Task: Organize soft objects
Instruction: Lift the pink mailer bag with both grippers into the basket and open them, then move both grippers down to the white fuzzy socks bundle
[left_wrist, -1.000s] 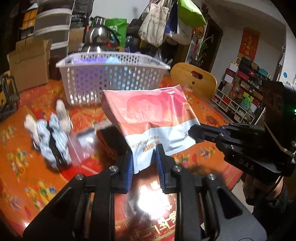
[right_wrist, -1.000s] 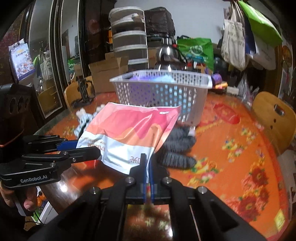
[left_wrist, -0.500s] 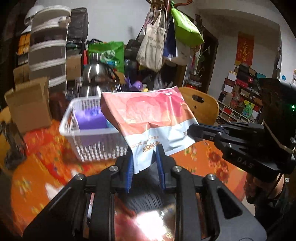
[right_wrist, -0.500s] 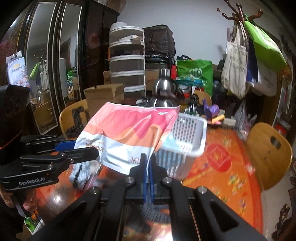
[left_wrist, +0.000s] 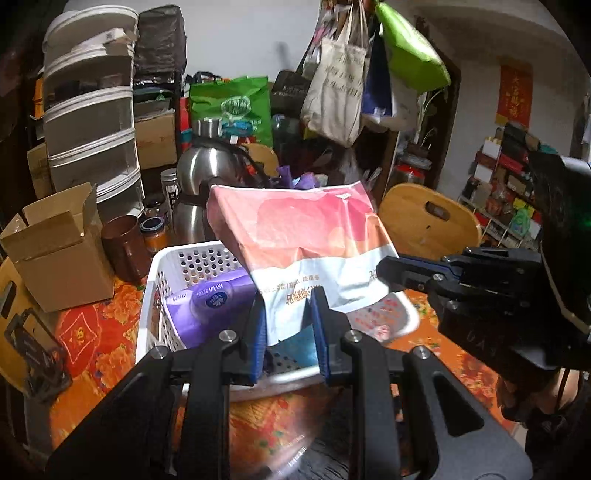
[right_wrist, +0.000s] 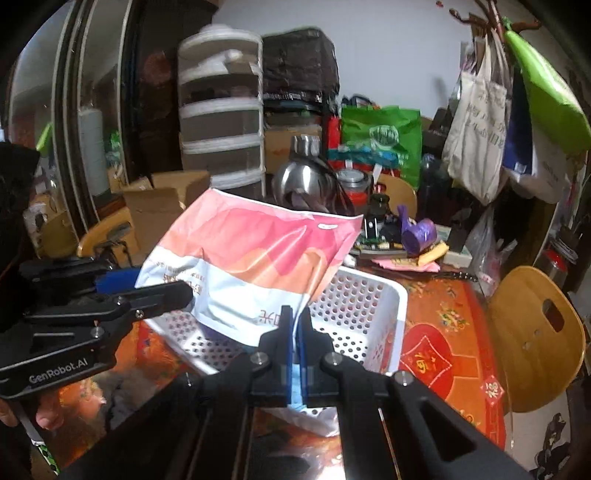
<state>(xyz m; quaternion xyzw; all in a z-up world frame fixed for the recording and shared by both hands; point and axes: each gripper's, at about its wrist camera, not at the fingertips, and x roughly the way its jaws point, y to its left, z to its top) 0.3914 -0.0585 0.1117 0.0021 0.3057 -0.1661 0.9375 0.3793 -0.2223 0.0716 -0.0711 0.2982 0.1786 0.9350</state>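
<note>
Two grippers: both clamp the lower edge of one pink-and-white soft pack (left_wrist: 306, 240), held in the air above the white perforated basket (left_wrist: 159, 280)
Left gripper (left_wrist: 288, 321): narrow, blue pads pinching the pack's white bottom edge
Right gripper (right_wrist: 294, 325): closed tight on the pack's lower corner
Writing, left to right: "GenRobot.AI" on the left gripper's body, seen from the right wrist; upside-down orange Chinese print on the pack, not legible; a red hanging (left_wrist: 514, 92) with gold characters on the far wall
Basket contents: purple tissue pack (left_wrist: 207, 299) with a round blue label, lying at the left end
Tabletop (right_wrist: 436, 354): red-orange floral cloth
Surroundings: open cardboard box (left_wrist: 55, 247) left of the basket, steel kettle (left_wrist: 207, 177) behind it, wooden chair back (left_wrist: 428, 221) to the right, tote bags (left_wrist: 340, 85) hanging above
</note>
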